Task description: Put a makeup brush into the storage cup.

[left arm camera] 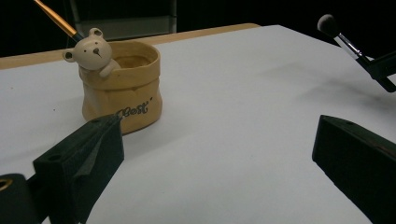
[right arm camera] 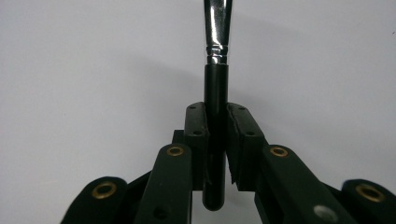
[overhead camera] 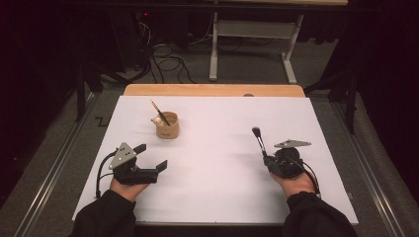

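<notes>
Claws at work: right claw [overhead camera: 264,157], lower right of frame, clamps a brush [overhead camera: 259,139]; left claw [overhead camera: 150,157] gapes wide, empty, below the cup [overhead camera: 167,126] on the counter [overhead camera: 222,197].

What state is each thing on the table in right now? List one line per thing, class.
Left gripper: open, holding nothing.
Right gripper: shut on the makeup brush.
Makeup brush: gripped by its handle, head up.
Bear pot: upright.
Pencil: leaning in the bear pot.

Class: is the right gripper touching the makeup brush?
Touching. The right gripper view shows the right gripper with both jaws pressed against the black handle of the makeup brush.
</notes>
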The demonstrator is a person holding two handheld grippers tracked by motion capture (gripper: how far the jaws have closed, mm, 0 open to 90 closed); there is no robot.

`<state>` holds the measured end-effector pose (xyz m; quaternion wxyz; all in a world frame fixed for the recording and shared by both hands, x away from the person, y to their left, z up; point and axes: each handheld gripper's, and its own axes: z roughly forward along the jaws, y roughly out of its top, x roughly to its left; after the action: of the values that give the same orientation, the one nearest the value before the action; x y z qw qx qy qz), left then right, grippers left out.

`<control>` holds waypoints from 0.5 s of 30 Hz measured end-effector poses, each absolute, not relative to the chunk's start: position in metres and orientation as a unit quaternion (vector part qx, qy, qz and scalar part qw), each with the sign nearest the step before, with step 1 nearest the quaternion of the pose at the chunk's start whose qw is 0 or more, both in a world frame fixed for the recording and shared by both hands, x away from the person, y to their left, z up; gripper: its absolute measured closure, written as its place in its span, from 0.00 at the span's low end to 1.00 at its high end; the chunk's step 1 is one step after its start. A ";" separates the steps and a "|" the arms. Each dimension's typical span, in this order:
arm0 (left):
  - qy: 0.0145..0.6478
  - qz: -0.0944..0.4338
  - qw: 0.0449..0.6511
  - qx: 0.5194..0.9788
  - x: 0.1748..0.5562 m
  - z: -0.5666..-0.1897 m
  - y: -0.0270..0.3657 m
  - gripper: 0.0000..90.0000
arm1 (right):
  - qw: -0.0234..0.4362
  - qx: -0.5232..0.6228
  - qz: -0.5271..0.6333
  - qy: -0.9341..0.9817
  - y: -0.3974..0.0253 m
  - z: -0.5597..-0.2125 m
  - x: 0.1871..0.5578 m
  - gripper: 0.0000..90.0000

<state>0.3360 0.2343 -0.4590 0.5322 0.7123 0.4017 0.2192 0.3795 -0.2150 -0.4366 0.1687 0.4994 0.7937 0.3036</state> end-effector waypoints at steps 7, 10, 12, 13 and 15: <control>0.406 0.217 0.531 0.712 0.338 -0.460 0.235 0.03 | 0.188 0.494 0.339 0.778 -0.215 -0.441 0.375 0.89; 0.407 0.214 0.531 0.712 0.338 -0.461 0.235 0.03 | 0.201 0.485 0.350 0.776 -0.215 -0.444 0.372 0.89; 0.408 0.214 0.530 0.712 0.339 -0.461 0.235 0.03 | 0.211 0.476 0.354 0.777 -0.214 -0.445 0.371 0.89; 0.409 0.214 0.530 0.711 0.339 -0.461 0.235 0.03 | 0.209 0.479 0.360 0.773 -0.215 -0.446 0.370 0.89; 0.412 0.214 0.529 0.710 0.339 -0.462 0.235 0.03 | 0.210 0.478 0.369 0.769 -0.216 -0.448 0.370 0.89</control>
<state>0.3393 0.2347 -0.4619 0.5292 0.7103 0.4119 0.2139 0.3696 -0.2158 -0.4485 0.2103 0.4782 0.7689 0.3687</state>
